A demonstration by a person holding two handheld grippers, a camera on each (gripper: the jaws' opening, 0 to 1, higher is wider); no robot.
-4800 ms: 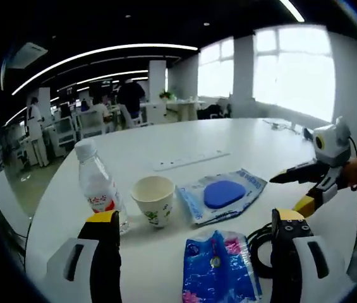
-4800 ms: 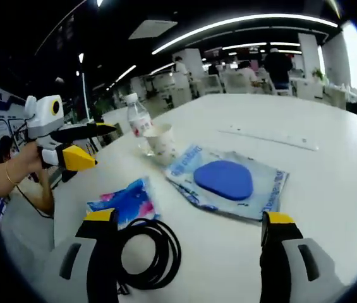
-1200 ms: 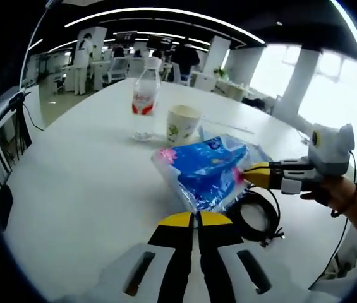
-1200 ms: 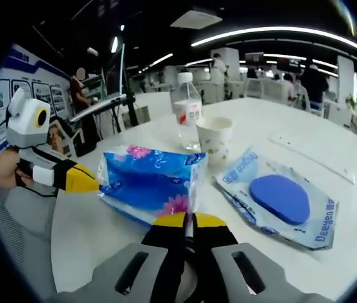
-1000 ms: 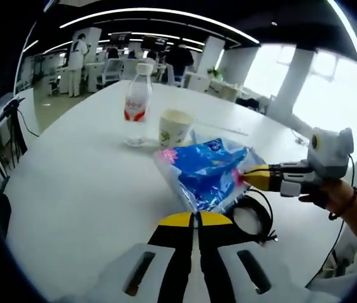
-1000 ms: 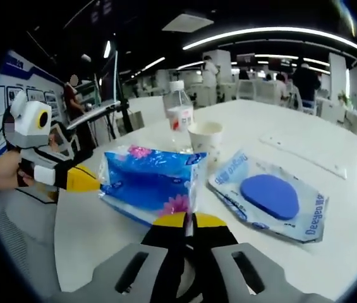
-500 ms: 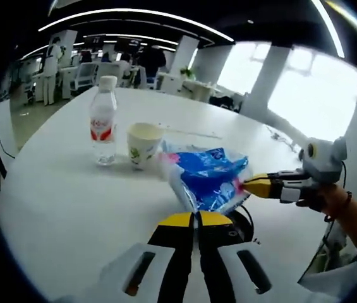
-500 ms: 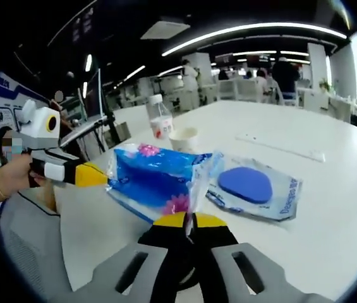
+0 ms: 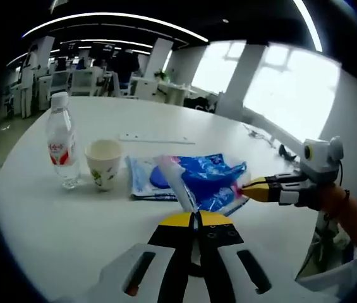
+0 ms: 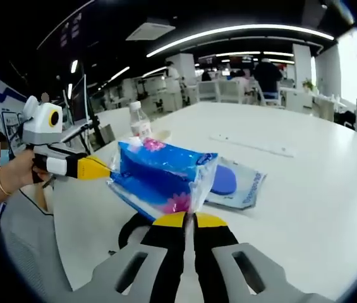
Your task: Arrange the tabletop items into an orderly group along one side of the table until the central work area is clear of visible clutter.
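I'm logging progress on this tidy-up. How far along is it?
Early. Done: nothing looks grouped at a side yet. In hand: both the left gripper and right gripper pinch the blue floral tissue pack, lifted off the white table. Left: clear water bottle, paper cup, blue pad in plastic sleeve, black cable coil.

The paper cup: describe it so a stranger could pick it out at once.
On the round white table, look just right of the clear water bottle in the left gripper view. The paper cup stands upright and open-topped, left of the flat blue-printed packet; it alone is cream with a green leaf print.
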